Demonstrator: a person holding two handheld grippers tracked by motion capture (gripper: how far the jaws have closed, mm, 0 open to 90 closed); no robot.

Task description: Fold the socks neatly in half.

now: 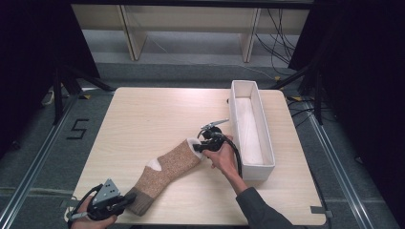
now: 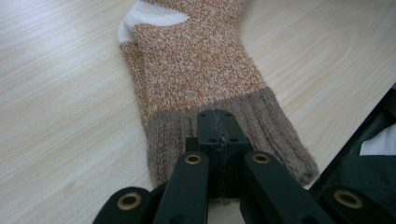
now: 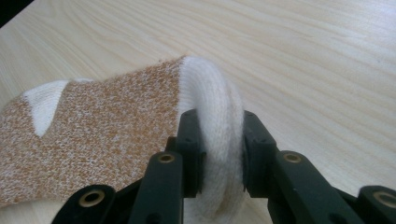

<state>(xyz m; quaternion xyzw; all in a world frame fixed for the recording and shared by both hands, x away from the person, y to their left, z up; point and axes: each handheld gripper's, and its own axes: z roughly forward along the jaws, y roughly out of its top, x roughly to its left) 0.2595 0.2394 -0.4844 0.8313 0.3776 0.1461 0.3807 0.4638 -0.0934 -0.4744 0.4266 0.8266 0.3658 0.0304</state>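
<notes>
An orange-speckled sock (image 1: pixel 167 171) with a white heel patch, white toe and brown ribbed cuff lies diagonally on the wooden table (image 1: pixel 148 119). My left gripper (image 1: pixel 128 199) sits at the table's near left and is shut on the brown cuff (image 2: pixel 261 121), its jaws pressed together over the fabric (image 2: pixel 217 126). My right gripper (image 1: pixel 199 147) holds the white toe (image 3: pixel 219 121); its pads (image 3: pixel 190 140) squeeze the bunched toe from both sides, lifting it slightly off the table.
A long white open box (image 1: pixel 250 129) stands just right of my right hand, running front to back. The table's near edge lies close under my left gripper. Shelving legs and cables show on the floor beyond the table.
</notes>
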